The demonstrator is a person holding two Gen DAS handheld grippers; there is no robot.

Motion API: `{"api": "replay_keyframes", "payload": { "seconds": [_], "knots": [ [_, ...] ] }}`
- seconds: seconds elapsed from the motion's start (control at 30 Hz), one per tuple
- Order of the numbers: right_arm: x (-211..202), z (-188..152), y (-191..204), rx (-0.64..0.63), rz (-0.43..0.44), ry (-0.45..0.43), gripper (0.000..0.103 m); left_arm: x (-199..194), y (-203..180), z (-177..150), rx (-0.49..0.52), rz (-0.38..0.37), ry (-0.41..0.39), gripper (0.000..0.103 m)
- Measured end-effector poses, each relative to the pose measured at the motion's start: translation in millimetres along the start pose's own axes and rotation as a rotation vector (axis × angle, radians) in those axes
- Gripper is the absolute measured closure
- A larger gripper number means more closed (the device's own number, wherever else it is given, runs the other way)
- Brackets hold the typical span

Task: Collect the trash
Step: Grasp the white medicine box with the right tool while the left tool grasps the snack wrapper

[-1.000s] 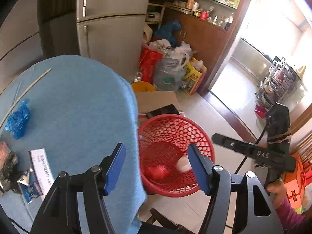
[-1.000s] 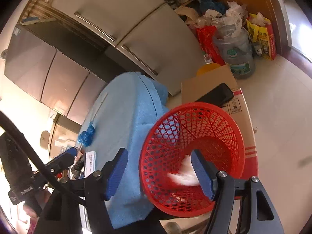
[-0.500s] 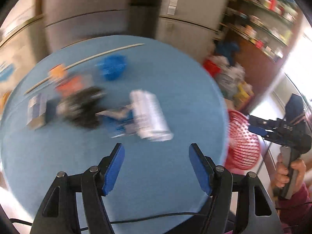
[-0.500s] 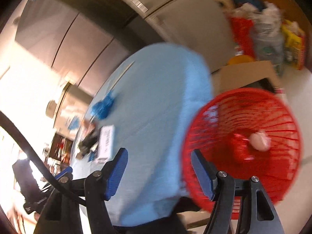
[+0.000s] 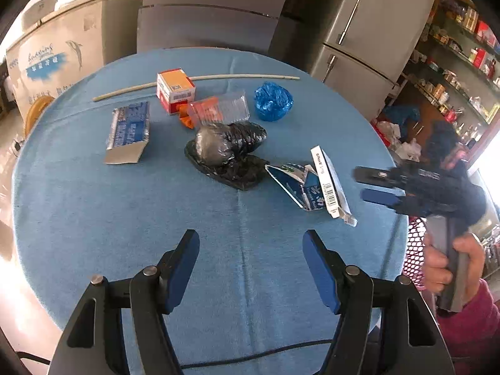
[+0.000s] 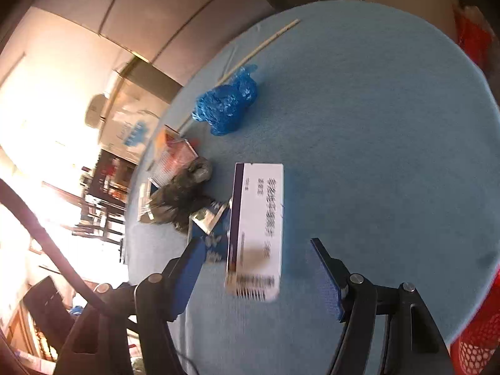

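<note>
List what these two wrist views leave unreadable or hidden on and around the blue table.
- Red basket: left wrist view shows only a sliver; the table edge, the right hand-held gripper and the hand cover it, so its contents stay unseen.
- White box: print smeared by motion blur in the right wrist view.
- Black bag: crumpled shut, contents hidden in both views.
- Right hand-held gripper: blurred in the left wrist view.
</note>
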State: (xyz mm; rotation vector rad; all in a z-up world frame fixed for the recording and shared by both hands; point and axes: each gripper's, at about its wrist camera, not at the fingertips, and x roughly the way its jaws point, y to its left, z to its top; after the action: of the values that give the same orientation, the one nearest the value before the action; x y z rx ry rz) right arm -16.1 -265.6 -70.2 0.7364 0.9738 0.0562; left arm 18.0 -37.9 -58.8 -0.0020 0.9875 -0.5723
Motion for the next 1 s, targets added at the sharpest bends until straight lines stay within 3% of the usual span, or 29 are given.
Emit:
{"api": "replay_keyframes", "payload": {
  "seconds": [0.13, 0.2, 0.33, 0.4, 0.5, 0.77, 1.0],
  "knots": [
    [25, 10, 9, -0.022, -0.079, 0.027, 0.031, 9, 2, 9, -0.018, -0.040, 0.011, 0.034],
    [36, 11, 11, -0.016, -0.075, 0.052, 0.031, 12, 1, 13, -0.020, -0.055, 0.016, 0.034],
    [44, 12, 19, -0.058, -0.115, 0.023, 0.032, 20, 0, 23, -0.038, -0.084, 0.030, 0.034],
    [49, 10, 22, -0.094, -0.151, 0.020, 0.052, 28, 1, 29, -0.058, -0.102, 0.049, 0.034],
    [37, 4, 18, -0.120, -0.158, 0.011, 0.053, 46, -2, 39, -0.091, -0.133, 0.091, 0.034],
    [-5, -4, -8, -0.110, -0.169, -0.073, 0.053, 96, -27, 52, -0.131, -0.083, 0.191, 0.034],
    [-46, -17, -25, -0.119, -0.165, -0.150, 0.053, 115, -53, 59, -0.120, 0.011, 0.195, 0.034]
  ]
}}
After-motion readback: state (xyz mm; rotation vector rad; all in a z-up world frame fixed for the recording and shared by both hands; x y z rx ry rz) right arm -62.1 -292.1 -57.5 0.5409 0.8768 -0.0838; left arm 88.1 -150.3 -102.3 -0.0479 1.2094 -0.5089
